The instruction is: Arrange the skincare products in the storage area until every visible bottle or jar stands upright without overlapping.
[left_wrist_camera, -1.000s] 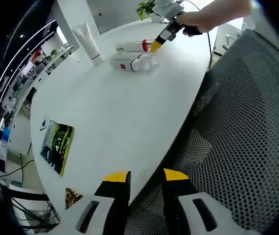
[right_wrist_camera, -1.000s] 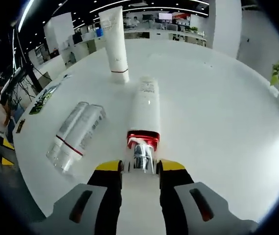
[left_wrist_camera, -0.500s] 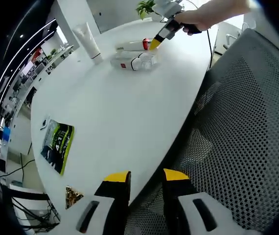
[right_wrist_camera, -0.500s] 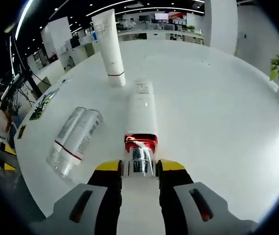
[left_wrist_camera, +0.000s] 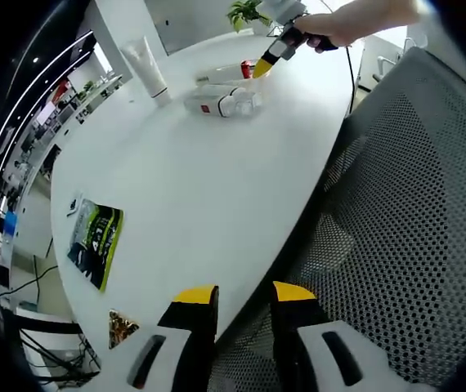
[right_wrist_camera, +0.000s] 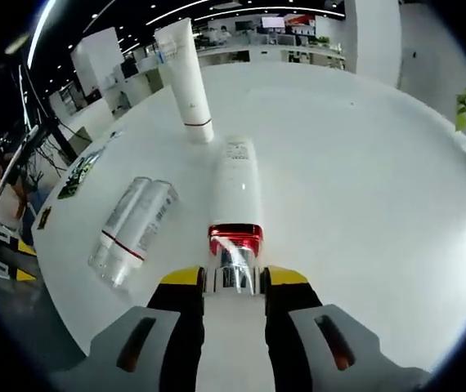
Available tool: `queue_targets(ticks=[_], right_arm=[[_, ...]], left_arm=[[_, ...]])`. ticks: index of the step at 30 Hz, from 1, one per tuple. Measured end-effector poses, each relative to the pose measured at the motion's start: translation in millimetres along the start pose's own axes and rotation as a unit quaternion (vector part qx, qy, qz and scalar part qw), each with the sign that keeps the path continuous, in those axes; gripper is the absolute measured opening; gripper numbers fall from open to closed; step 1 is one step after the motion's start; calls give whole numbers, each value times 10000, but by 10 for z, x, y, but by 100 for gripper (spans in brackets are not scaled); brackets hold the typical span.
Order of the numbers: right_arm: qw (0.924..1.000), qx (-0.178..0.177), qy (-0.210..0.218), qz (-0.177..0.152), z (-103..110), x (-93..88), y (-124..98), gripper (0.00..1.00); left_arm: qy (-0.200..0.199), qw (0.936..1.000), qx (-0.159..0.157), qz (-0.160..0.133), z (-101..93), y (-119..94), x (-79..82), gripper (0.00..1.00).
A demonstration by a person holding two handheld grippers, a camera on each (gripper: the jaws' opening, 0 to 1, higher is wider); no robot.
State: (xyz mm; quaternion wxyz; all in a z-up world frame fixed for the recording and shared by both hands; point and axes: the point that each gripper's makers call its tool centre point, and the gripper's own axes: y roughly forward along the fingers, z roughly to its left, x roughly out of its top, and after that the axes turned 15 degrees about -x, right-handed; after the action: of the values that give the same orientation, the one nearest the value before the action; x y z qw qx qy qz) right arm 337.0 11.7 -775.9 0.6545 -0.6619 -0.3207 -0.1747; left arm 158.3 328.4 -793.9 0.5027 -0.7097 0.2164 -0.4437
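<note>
Right gripper (right_wrist_camera: pixel 235 278) fingers are clamped on the silver cap of the red-collared bottle (right_wrist_camera: pixel 236 189) lying on the desk (right_wrist_camera: pixel 364 188), likely to stand it upright; left gripper (left_wrist_camera: pixel 244 298) hangs parted and empty off the desk edge

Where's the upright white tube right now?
In the right gripper view the upright white tube stands on the white table, beyond the far end of the red-collared bottle held by the right gripper.
</note>
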Motion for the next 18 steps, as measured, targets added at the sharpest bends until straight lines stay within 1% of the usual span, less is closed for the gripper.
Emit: queue_targets(ticks=[3,5,12,18], right_arm=[[9999,-22,-120,-62,-24,45,-52,25],[9997,-18,-140,-195,-41,112,-105,25],[9992,-19,-237,-307,-90,248,-200,25],[9985,22,-321,-441,-115,415,-283,25]], left_arm=[[-1,10000,1,0,1,1,-1,26],[6,10000,1,7,1,1,-3,26],[6,10000,16,-1,3,-6,1,26],[6,10000,23,-5,2,-13,4,26]])
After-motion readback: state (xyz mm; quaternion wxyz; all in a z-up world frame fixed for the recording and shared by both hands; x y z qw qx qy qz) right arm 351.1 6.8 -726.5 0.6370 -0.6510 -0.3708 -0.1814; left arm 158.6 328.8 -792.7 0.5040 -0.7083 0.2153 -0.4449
